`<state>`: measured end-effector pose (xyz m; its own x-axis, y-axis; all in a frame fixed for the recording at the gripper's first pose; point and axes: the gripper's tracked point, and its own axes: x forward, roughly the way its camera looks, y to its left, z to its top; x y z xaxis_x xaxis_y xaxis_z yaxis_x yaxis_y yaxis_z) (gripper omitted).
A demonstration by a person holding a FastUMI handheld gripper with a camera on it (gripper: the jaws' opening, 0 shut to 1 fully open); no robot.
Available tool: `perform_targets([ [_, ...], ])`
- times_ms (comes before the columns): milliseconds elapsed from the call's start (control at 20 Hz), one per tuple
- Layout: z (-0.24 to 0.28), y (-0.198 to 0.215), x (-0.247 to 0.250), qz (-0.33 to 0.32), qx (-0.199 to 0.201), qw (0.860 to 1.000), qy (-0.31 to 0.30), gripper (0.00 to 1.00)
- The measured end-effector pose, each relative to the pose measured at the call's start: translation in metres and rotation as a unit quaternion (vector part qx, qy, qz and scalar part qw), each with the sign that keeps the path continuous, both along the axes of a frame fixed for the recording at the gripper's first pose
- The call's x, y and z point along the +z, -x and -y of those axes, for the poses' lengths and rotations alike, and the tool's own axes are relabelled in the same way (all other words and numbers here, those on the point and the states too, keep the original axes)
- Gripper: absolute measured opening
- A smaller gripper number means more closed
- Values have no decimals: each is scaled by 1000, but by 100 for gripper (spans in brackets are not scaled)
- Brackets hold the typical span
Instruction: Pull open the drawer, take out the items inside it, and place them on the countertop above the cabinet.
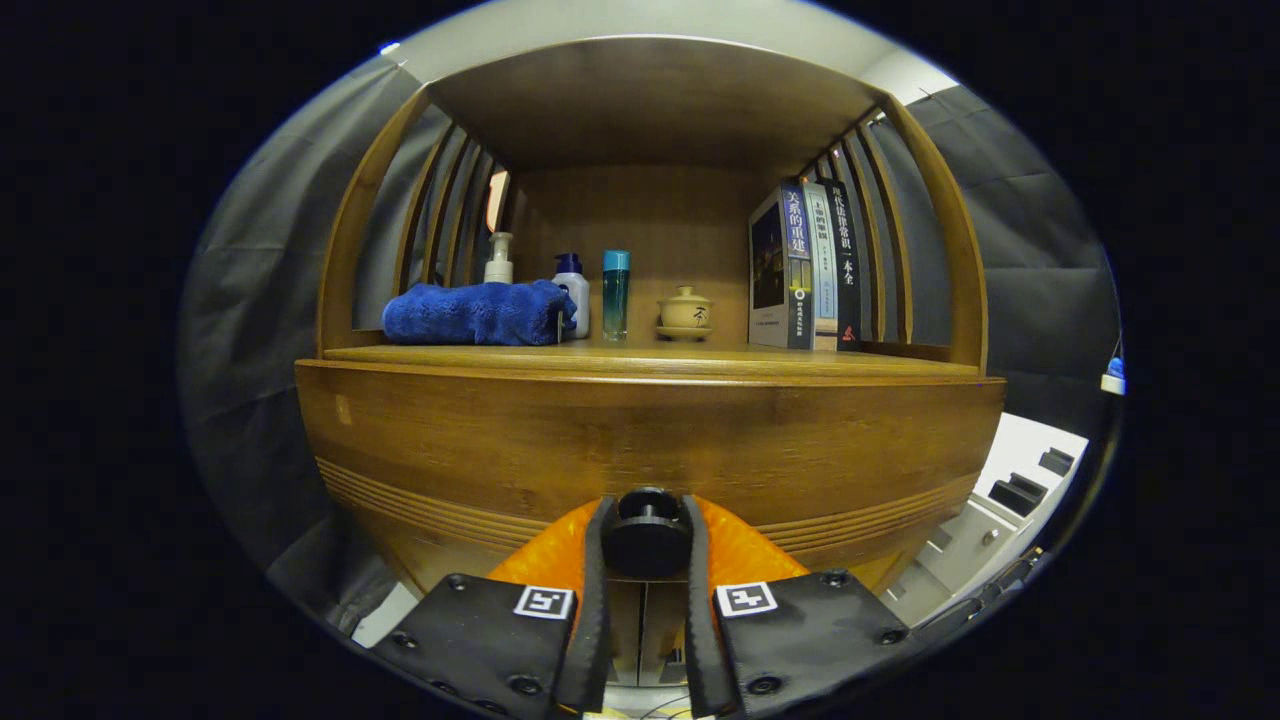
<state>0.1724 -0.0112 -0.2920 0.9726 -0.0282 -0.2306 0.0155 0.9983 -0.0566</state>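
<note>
Tongs point(646, 540) clenched on the round knob point(646, 538) of the drawer point(650, 440), which is seen shut, just below the table point(650, 358). A straight, level pull is advised, grip kept firm. Drawer contents hidden. On the table: towel point(478, 313), bottles point(615, 293), lidded cup point(685, 312), books point(805, 268).

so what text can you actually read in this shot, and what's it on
"关系的重建": spine of the blue book
"现代法律常识一本全": spine of the black book
Middle book spine and the mark on the lidded pot: too small to read.
Gripper, fingers closed on the drawer knob: no words.
</note>
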Motion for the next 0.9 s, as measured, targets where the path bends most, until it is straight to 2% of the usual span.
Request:
perform_targets([
  [150, -5, 17, 2, 2, -3, 1000, -14, 38],
  [300, -2, 34, 6, 8, -3, 1000, 8, 38],
  [900, -10, 109, 16, -1, -1, 1000, 7, 38],
])
